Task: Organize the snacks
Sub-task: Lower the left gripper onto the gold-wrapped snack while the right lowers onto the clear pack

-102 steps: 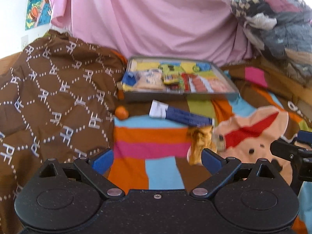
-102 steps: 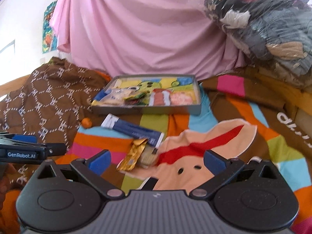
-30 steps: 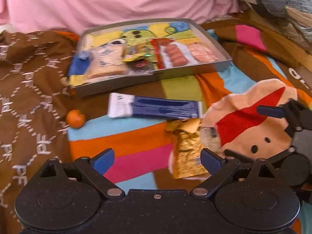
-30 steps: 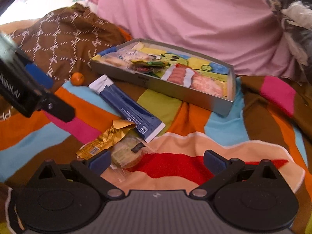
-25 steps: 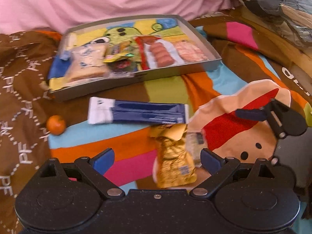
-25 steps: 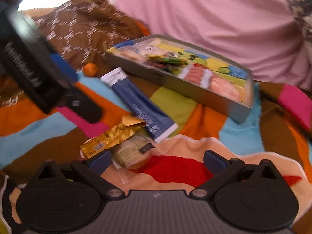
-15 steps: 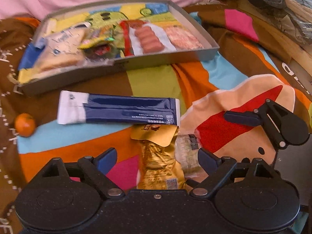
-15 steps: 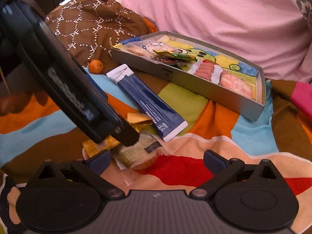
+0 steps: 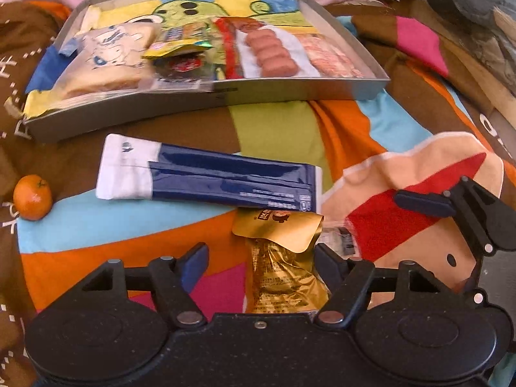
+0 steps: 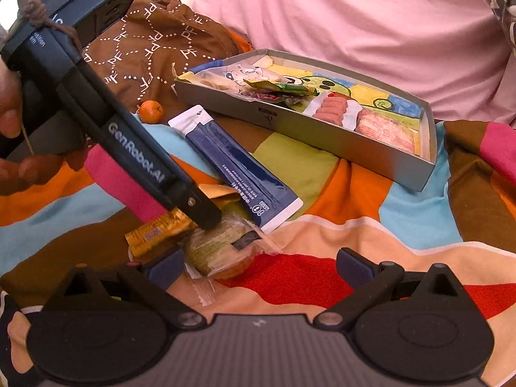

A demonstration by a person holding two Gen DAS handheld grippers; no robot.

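A gold snack packet point(image 9: 280, 267) lies on the striped blanket between the fingers of my left gripper point(image 9: 259, 264), which is open and straddles it; the right finger is close to the packet's edge. A long blue-and-white packet point(image 9: 209, 177) lies just beyond it. In the right wrist view, one of the left gripper's fingers point(image 10: 193, 200) rests over the gold packet point(image 10: 158, 232) and touches a clear-wrapped pastry point(image 10: 222, 248). My right gripper point(image 10: 261, 267) is open just behind the pastry, holding nothing. The grey tray point(image 9: 206, 96) holds several snacks.
A small orange point(image 9: 32, 196) sits at the left on the blanket, near a brown patterned quilt point(image 10: 154, 45). Pink cloth point(image 10: 354, 16) hangs behind the tray. A person's hand point(image 10: 13, 148) holds the left gripper. The right gripper's body point(image 9: 467, 213) shows at the right.
My left gripper has moved forward and down until the gold packet lies between its fingers, which have narrowed a little. The right gripper has come closer to the clear-wrapped pastry.
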